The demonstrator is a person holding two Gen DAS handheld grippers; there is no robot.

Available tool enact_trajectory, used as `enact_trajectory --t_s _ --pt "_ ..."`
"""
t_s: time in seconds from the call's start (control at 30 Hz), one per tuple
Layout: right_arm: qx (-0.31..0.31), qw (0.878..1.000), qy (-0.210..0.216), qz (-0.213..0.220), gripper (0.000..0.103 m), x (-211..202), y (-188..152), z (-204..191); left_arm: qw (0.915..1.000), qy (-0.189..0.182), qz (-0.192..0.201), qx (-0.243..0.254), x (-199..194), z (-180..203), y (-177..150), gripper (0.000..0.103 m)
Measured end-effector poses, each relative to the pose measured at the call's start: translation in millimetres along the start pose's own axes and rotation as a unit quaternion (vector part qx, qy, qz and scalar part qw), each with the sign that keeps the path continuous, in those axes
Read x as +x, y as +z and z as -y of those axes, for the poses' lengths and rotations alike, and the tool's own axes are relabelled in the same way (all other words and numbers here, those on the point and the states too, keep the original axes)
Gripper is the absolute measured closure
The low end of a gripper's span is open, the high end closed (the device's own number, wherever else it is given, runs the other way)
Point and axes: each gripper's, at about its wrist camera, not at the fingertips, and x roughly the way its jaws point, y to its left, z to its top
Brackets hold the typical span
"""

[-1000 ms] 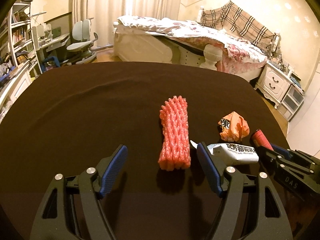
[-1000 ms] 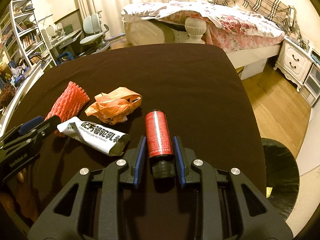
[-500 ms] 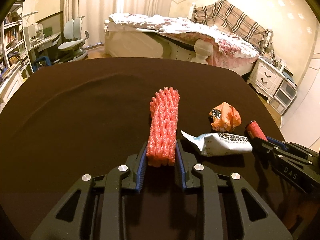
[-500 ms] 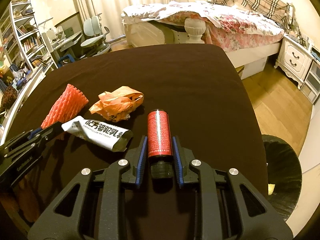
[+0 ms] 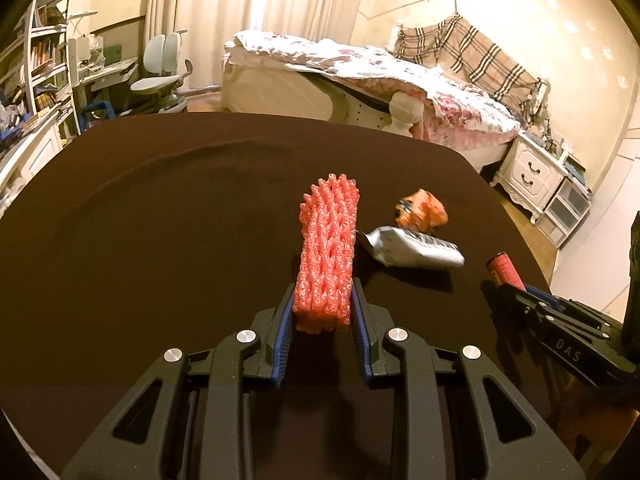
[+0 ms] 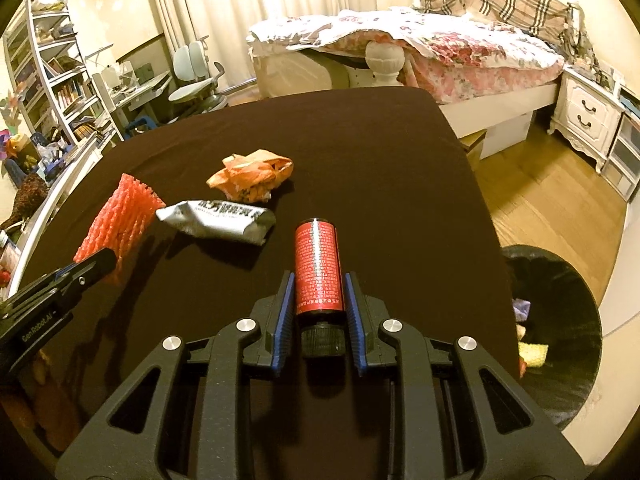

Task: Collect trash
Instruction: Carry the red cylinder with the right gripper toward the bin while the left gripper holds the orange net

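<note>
Left gripper (image 5: 322, 312): jaws clamped on red foam net (image 5: 328, 248). Right gripper (image 6: 319, 300): jaws gripped red bottle (image 6: 318, 268). Dark surface (image 6: 360, 152): silver packet (image 6: 216, 222), orange wrapper (image 6: 250, 176).

Warm, yellowish indoor light fills both views, and the whole scene carries an amber cast. The brightest area is the curtain (image 5: 224, 20) behind the bed, blown out almost to white in the left wrist view and just as washed out in the right wrist view. The dark brown tablecloth (image 5: 160, 240) soaks up light and shows little texture beyond a faint crease. Soft shadows fall toward the camera under the red foam net (image 5: 326, 256) and the red bottle (image 6: 318, 268). The silver packet (image 5: 412, 248) is slightly smeared, its print unreadable. Strong fisheye bending curves the bookshelf (image 6: 52, 80) and table edges, with black vignetting in every corner.
</note>
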Motion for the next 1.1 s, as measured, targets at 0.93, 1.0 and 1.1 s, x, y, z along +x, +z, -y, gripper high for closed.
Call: enact_trajectory --t_s 0.93,1.0,1.1 --pt "0.059 0.997 -0.036 0.025 0.079 -60 -51 57 0.9988 -0.033 0.001 0.035 -30 55 -45 0.075" --pt "0.061 0.997 -0.040 0.030 0.079 -64 -51 60 0.9985 -0.039 0.001 0.040 -30 61 -46 0.075" --pt "0.064 0.996 -0.048 0.037 0.079 -70 -51 65 0.9976 -0.048 0.001 0.049 -29 73 -47 0.075"
